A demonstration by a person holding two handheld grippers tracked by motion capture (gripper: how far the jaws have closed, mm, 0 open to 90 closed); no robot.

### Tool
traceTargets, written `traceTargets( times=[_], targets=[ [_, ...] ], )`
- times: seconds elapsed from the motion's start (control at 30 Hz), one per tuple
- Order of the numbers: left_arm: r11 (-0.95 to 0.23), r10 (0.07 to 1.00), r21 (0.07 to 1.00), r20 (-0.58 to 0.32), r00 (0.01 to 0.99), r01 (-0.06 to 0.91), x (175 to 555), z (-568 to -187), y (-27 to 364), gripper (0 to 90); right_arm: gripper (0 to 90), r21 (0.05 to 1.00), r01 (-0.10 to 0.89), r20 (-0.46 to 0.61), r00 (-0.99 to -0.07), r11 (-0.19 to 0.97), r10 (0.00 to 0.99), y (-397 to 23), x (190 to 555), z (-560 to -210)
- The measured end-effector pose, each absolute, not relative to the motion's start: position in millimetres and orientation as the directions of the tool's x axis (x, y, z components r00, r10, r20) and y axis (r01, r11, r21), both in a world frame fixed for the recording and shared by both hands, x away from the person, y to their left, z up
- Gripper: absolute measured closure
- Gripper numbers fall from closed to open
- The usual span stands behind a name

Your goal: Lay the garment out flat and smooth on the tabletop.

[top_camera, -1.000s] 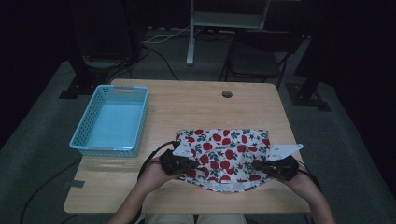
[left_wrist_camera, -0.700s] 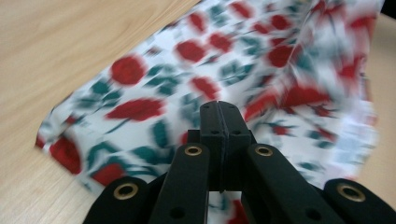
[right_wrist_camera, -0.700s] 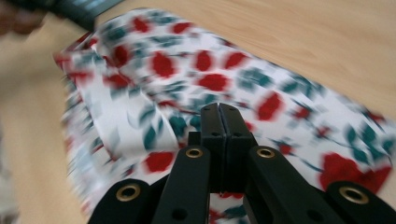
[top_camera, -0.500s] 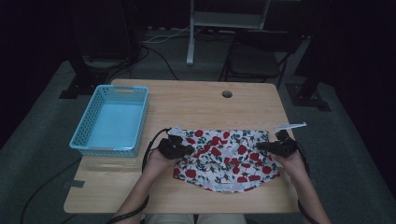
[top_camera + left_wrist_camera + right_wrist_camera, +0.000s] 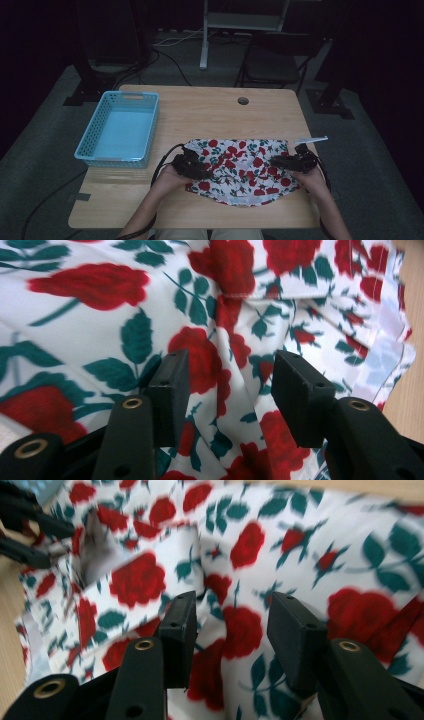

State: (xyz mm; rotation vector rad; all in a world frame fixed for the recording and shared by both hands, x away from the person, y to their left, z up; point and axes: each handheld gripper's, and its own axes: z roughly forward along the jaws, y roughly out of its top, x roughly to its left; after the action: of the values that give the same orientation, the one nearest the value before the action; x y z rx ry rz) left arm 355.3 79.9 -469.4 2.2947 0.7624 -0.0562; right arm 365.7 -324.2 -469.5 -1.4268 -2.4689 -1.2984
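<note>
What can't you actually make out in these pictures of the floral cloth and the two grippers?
- Left gripper, high view: too small and dark to show how its jaws stand.
- Right gripper, high view: likewise.
- Floral cloth, right gripper view: print smeared by blur; whether a fold touches the pads is unclear.
- Cloth's outline, left gripper view: cut off by the frame edges.
- Blue basket, high view: contents not discernible in the dim light.

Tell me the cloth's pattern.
Red roses with green leaves on white cloth; clearest in the left gripper view.

White cloth (image 5: 240, 167), red roses, green leaves; light-blue basket (image 5: 120, 129); pale wood table (image 5: 210, 107); black grippers.
</note>
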Motion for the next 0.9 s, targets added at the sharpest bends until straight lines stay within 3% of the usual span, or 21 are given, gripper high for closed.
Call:
traceTargets(
  times=[0.07,0.1,0.2,0.23,0.4,0.57,0.63,0.67,0.7,0.73,0.77,0.8,0.83,0.9],
  targets=[
    [-0.590,0.497,0.615,-0.235,0.835,0.524,353.7,-469.5,80.1,58.4,57.4,0.645,0.715,0.364,-0.599,0.271,0.714,-322.2,362.0,-472.6],
    [-0.597,0.498,0.610,-0.227,0.837,0.521,352.5,-469.3,80.5,65.1,61.7,0.654,0.699,0.349,-0.617,0.288,0.705,-321.4,359.7,-474.2],
    [-0.612,0.486,0.600,-0.228,0.843,0.515,346.9,-469.9,81.9,79.9,83.7,0.658,0.678,0.320,-0.646,0.328,0.693,-320.0,352.7,-477.7],
    [-0.616,0.478,0.600,-0.230,0.848,0.510,344.6,-470.5,82.5,84.3,87.2,0.652,0.678,0.319,-0.651,0.339,0.689,-319.8,350.7,-479.1],
    [-0.646,0.430,0.590,-0.244,0.869,0.485,320.9,-470.8,85.1,87.8,87.9,0.649,0.661,0.317,-0.685,0.377,0.656,-317.1,328.6,-481.4],
    [-0.708,0.349,0.554,-0.265,0.899,0.438,291.5,-468.7,88.6,88.8,88.3,0.616,0.621,0.293,-0.752,0.486,0.591,-310.3,294.8,-476.5],
    [-0.656,0.406,0.605,-0.222,0.886,0.452,297.9,-456.5,89.7,89.1,88.5,0.593,0.610,0.301,-0.773,0.525,0.558,-304.2,293.4,-469.7],
    [-0.577,0.457,0.679,-0.193,0.869,0.454,311.3,-440.6,92.5,89.0,88.5,0.614,0.600,0.262,-0.767,0.512,0.585,-302.6,300.7,-458.8],
    [-0.457,0.538,0.775,-0.151,0.830,0.437,327.0,-420.2,97.4,88.5,88.4,0.660,0.599,0.224,-0.734,0.454,0.642,-304.3,314.5,-440.4],
    [-0.337,0.656,0.842,-0.111,0.746,0.421,342.5,-399.2,101.6,83.5,87.7,0.738,0.592,0.224,-0.669,0.324,0.709,-309.9,331.0,-417.8],
    [-0.262,0.743,0.880,-0.078,0.665,0.397,358.8,-380.0,105.9,66.9,80.2,0.808,0.564,0.252,-0.590,0.169,0.767,-317.4,347.1,-395.5],
    [-0.210,0.793,0.897,-0.076,0.605,0.389,374.4,-365.7,109.9,49.3,67.2,0.840,0.539,0.282,-0.534,0.064,0.797,-322.9,361.3,-376.0],
    [-0.170,0.826,0.897,-0.096,0.555,0.409,387.4,-356.4,114.8,43.4,56.6,0.846,0.532,0.300,-0.505,0.019,0.810,-325.3,373.6,-360.7],
    [-0.090,0.850,0.891,-0.164,0.501,0.445,401.2,-350.6,123.1,43.4,54.1,0.852,0.523,0.280,-0.450,-0.003,0.848,-323.7,388.3,-343.5]
  ],
)
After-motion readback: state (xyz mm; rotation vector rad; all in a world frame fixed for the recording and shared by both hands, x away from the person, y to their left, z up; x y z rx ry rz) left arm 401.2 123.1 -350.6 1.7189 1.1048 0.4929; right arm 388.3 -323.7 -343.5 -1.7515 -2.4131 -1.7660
